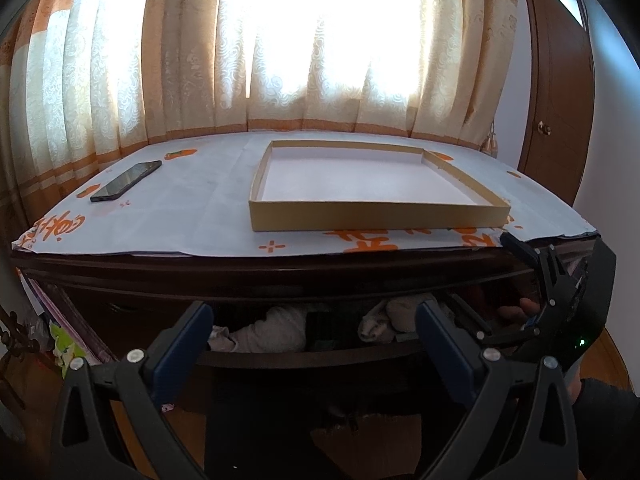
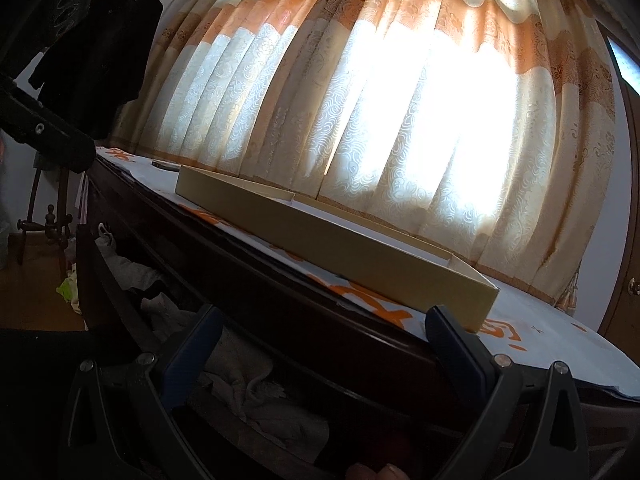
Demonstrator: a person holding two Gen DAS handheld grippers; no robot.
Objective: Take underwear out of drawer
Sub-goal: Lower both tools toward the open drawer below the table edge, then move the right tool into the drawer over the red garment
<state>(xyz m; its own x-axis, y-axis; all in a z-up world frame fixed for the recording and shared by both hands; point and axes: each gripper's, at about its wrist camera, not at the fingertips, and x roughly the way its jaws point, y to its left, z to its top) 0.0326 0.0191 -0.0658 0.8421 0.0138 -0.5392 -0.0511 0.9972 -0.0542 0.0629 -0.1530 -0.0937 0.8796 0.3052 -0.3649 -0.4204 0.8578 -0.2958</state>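
Observation:
The dark wooden drawer (image 1: 304, 358) stands pulled partly out under the dresser top. Pale, crumpled underwear (image 1: 272, 330) lies inside, with another bundle (image 1: 400, 314) to its right. My left gripper (image 1: 314, 322) is open in front of the drawer, its fingers either side of the clothes, touching nothing. My right gripper (image 2: 324, 330) is open at the drawer's right end, over grey-white underwear (image 2: 256, 396). It also shows in the left wrist view (image 1: 560, 292) at the right, beside the dresser edge.
A shallow tan cardboard box lid (image 1: 372, 188) lies empty on the paper-covered dresser top (image 1: 192, 216). A black phone (image 1: 126, 181) lies at the left. Curtains (image 1: 320, 60) hang behind. A wooden wardrobe door (image 1: 560, 100) stands right. Dark clothes (image 2: 100, 40) hang at the left.

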